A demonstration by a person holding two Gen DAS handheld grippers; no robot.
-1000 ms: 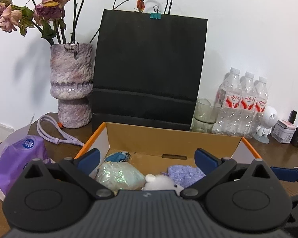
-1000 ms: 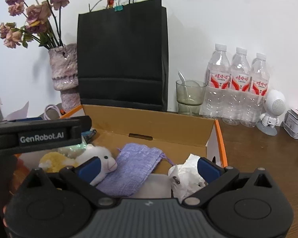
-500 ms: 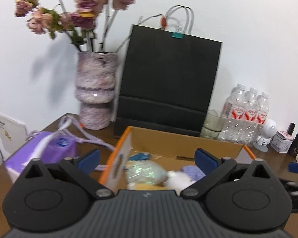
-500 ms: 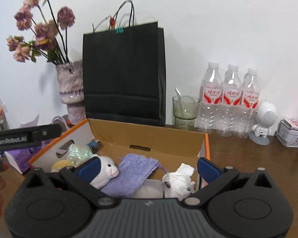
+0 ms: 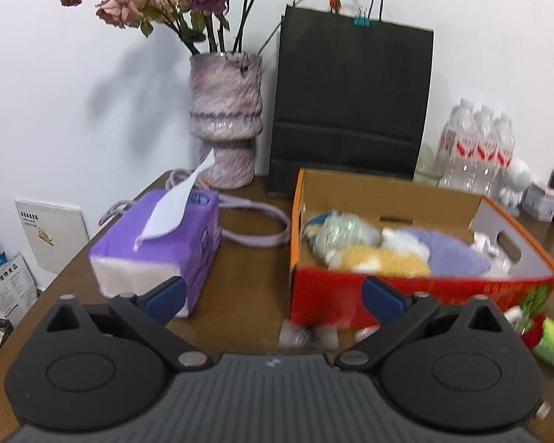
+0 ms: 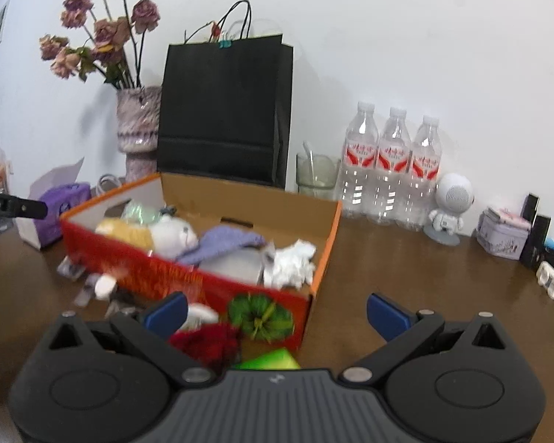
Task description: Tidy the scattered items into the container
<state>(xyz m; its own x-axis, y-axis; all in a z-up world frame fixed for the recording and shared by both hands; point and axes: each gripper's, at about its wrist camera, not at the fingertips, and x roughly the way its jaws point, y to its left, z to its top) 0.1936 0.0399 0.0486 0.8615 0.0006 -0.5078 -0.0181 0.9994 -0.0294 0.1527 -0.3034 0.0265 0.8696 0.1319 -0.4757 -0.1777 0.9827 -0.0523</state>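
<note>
We have both grippers empty, jaws spread wide. Left to right: tissue pack (image 5: 158,243) far left on the table (image 5: 240,306), just ahead of the left gripper (image 5: 273,295); a purple cord (image 5: 255,221) lies between it and the box (image 6: 188,269). The box sits mid-table, already holding a yellow plush (image 5: 384,258), white plush (image 6: 173,236), purple pouch (image 6: 225,243) and crumpled paper (image 6: 291,262).

Loose items are left at the box's near wall, outside it — blurred small bits (image 6: 92,280) at its left foot, a red fuzzy item (image 6: 207,343) and green packet (image 6: 269,363) low between the right gripper (image 6: 277,313) jaws, slightly left of centre. The right gripper looks nearer these; the box front wall stands directly behind, so we would lift over it. Bottles (image 6: 391,170) and figurine (image 6: 448,206) sit well apart, right.
</note>
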